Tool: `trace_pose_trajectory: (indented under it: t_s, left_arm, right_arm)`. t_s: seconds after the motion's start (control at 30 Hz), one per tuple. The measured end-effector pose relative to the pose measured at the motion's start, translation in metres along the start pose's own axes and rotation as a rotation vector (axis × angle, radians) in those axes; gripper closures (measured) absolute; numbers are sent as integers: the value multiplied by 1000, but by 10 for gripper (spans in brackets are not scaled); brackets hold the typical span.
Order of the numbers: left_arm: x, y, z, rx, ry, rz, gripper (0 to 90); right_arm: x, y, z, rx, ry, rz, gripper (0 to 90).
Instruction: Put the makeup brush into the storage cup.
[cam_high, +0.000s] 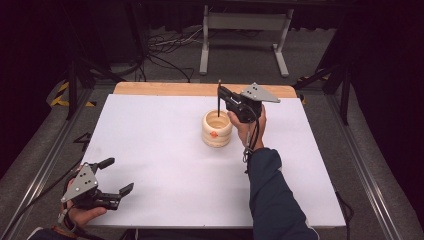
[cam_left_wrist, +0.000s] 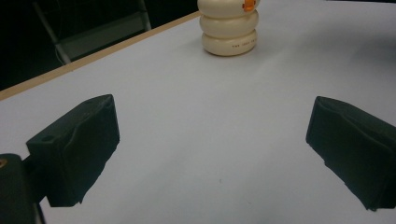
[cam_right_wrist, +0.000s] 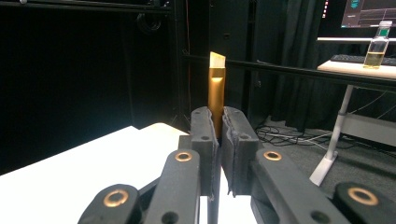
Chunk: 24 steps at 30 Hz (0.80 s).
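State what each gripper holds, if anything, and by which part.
The right gripper clamps a thin dark stick with a gold, slanted top just below that gold end, above the cream ribbed holder. The left gripper stands open, holding nothing.

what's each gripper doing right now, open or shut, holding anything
Left gripper: open, empty, hovering low over the white table.
Right gripper: shut on a thin upright stick with a gold end, above the cream ringed cup.
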<state>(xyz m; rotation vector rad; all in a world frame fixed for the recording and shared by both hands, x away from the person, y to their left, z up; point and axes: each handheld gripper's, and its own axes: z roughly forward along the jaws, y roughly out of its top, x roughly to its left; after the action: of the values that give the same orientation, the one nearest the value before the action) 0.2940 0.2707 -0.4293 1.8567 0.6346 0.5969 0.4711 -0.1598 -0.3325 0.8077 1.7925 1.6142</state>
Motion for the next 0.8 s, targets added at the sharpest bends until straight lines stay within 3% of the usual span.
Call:
trace_pose_trajectory:
  t_s: [0.43,0.8]
  left_arm:
    - [0,0,1,6,-7,9,34]
    - [0,0,1,5,-8,8,34]
  right_arm:
    - [-4,-25,-1,22,-13,34,845]
    - [-1,-38,-3,39,-13,23,844]
